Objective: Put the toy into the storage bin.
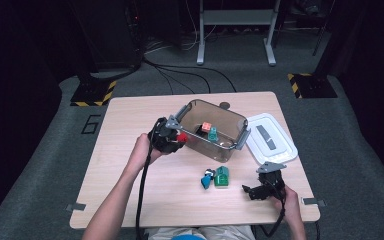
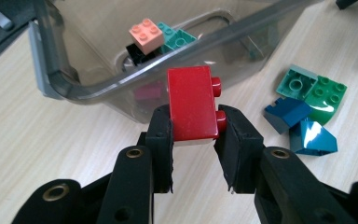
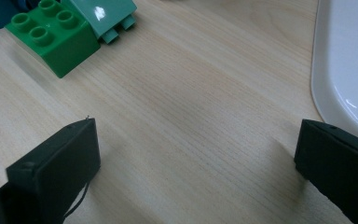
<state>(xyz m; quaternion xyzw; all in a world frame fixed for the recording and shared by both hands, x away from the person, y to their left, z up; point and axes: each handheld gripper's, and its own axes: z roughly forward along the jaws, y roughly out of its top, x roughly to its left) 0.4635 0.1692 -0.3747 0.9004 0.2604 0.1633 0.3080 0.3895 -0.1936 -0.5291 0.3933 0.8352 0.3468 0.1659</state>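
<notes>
1. Left hand-held gripper is clamped on a red brick, jaws on its two long sides, studs pointing toward the right jaw; grip looks square and about mid-height
2. In the left gripper view the brick sits just at the near wall of the clear bin, roughly level with the rim; from the high view the left hand-held gripper is at the bin's left end
3. Likely step: drop the brick into the bin. To do it well, I'd lift until the brick clears the rim, move over the open middle, then open the jaws. Releasing at the rim risks it tipping back onto the table
4. Already in the bin: a peach brick, a teal one and a black one, so aim beside them
5. Right hand-held gripper is wide open, holding nothing, low over bare table near the white lid
6. Loose pile between the hands: green brick, blue and teal pieces, near the bin, well apart from the red brick
</notes>
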